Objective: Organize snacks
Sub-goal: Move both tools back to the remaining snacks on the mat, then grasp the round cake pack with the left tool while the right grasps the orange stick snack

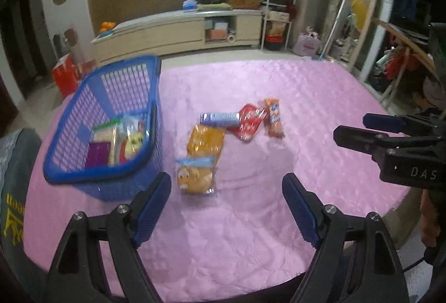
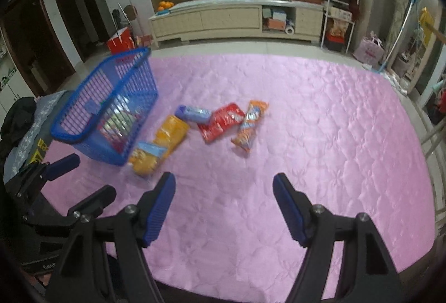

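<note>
You are holding your left gripper (image 1: 226, 208) spread and empty, your right gripper (image 2: 224, 208) likewise, loose snack packets (image 1: 199, 161) lying just beyond the jaws, blue basket (image 1: 69, 177) sitting left of them, holding more snacks.

Both wrist views angled down, sharing snacks (image 1: 223, 130).
</note>
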{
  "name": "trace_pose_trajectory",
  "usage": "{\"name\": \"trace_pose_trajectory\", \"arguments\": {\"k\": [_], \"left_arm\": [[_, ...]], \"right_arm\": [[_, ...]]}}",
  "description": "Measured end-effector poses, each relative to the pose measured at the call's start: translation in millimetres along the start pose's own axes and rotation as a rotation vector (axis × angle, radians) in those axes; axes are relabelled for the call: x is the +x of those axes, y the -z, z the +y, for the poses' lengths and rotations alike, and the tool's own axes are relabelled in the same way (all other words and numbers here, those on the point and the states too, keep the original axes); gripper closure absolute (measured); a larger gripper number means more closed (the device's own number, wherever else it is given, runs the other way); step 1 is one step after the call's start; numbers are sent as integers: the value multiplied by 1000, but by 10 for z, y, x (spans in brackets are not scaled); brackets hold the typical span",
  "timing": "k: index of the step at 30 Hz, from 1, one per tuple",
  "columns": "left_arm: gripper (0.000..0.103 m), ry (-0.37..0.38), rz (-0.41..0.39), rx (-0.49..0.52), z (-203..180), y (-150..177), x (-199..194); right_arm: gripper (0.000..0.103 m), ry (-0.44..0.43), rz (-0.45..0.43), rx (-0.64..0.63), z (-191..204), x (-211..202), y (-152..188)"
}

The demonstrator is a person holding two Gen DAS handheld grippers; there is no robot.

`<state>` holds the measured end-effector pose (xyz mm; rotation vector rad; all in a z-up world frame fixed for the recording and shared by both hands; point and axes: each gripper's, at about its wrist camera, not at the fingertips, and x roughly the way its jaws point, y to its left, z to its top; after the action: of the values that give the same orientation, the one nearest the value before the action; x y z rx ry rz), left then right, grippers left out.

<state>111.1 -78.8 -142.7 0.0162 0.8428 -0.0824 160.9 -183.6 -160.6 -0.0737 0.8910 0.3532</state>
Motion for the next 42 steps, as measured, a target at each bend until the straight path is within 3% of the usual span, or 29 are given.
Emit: {"name": "trace_pose_trajectory", "arguments": {"k": [12,25,29,34,42], "left_arm": [[23,-126,74,-76,63,236,792],[23,-172,113,-87,273,65,1396],[27,-154,183,-113,357,88,1524],[51,-115,192,-117,384,156,1477],[51,-42,173,-127,302,202,1260]], "right_arm": [[27,34,75,-15,-130,756,238],[27,11,83,-18,-143,991,181],[27,3,87,-4,-171,975,180],[27,-9,97,35,-235,964,173],[27,-9,101,90,-369,904,98]]}}
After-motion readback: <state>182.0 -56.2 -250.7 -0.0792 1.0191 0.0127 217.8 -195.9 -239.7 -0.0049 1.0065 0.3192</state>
